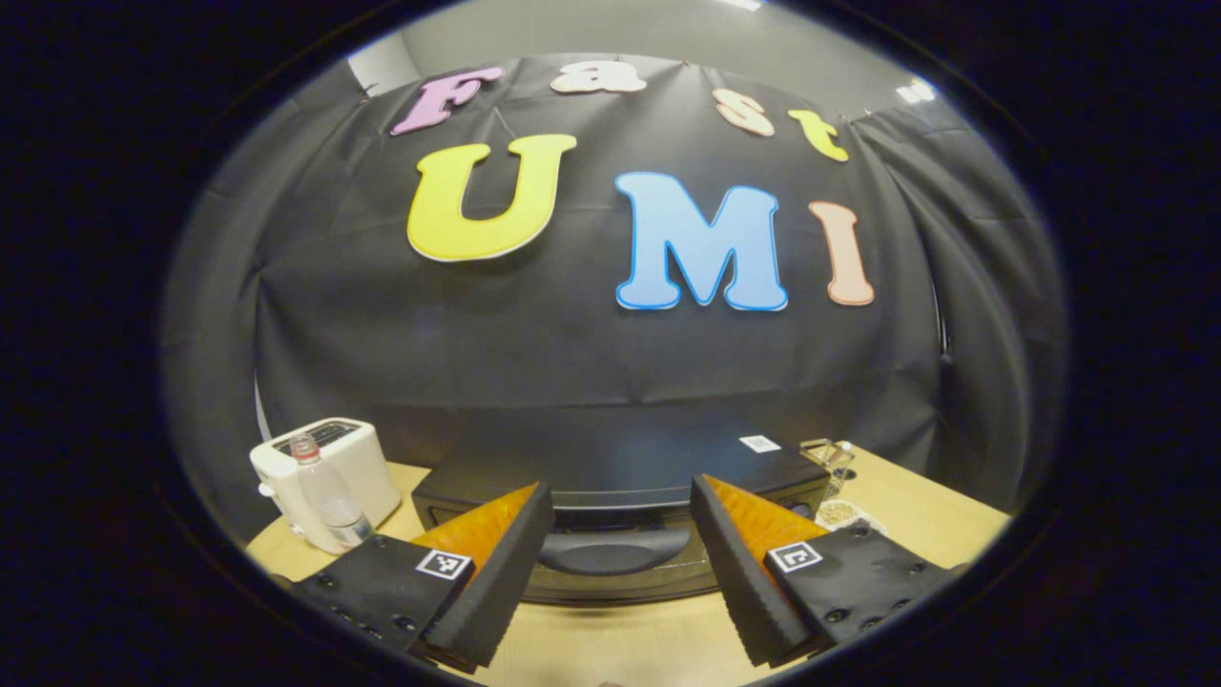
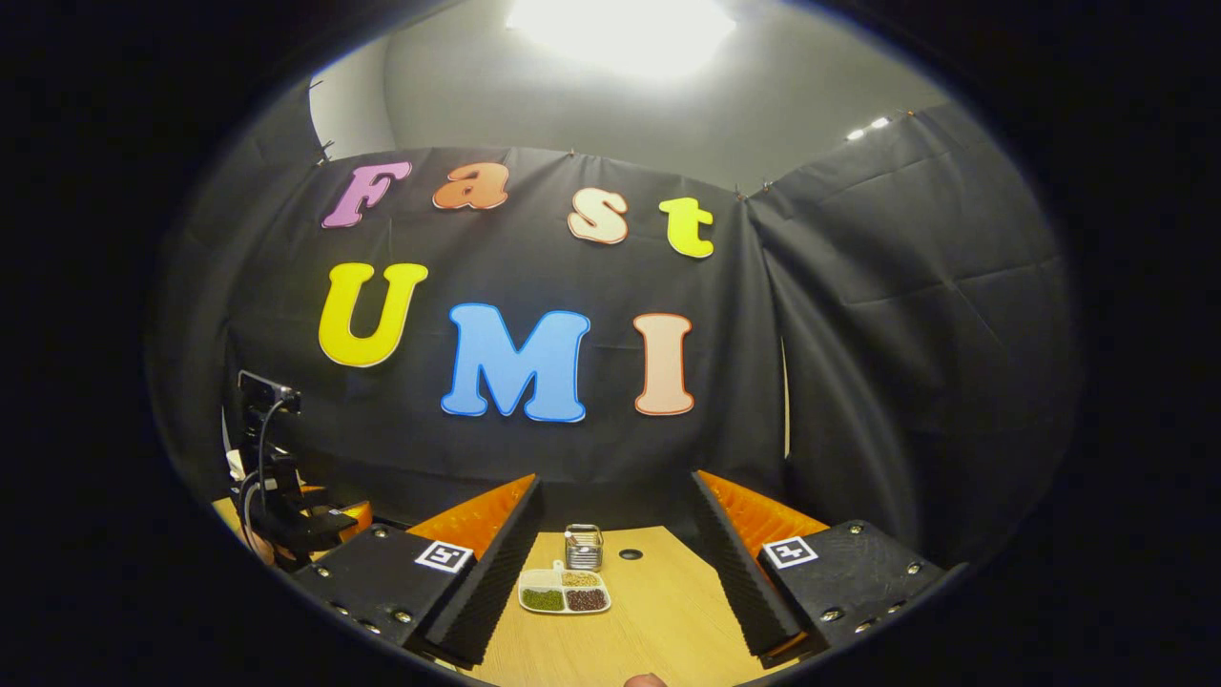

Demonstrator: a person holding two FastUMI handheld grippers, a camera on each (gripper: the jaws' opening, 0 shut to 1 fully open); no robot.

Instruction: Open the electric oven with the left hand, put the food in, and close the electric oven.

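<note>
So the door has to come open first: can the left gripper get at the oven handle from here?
Probably yes: the left gripper is open, the oven sits straight ahead, and its handle lies between the fingers with nothing in between.

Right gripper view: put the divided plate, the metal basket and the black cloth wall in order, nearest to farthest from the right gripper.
From the right gripper:
1. Divided plate, on the table between the open fingers.
2. Metal basket, just behind the plate.
3. Black cloth wall, beyond the table's far edge.
</note>
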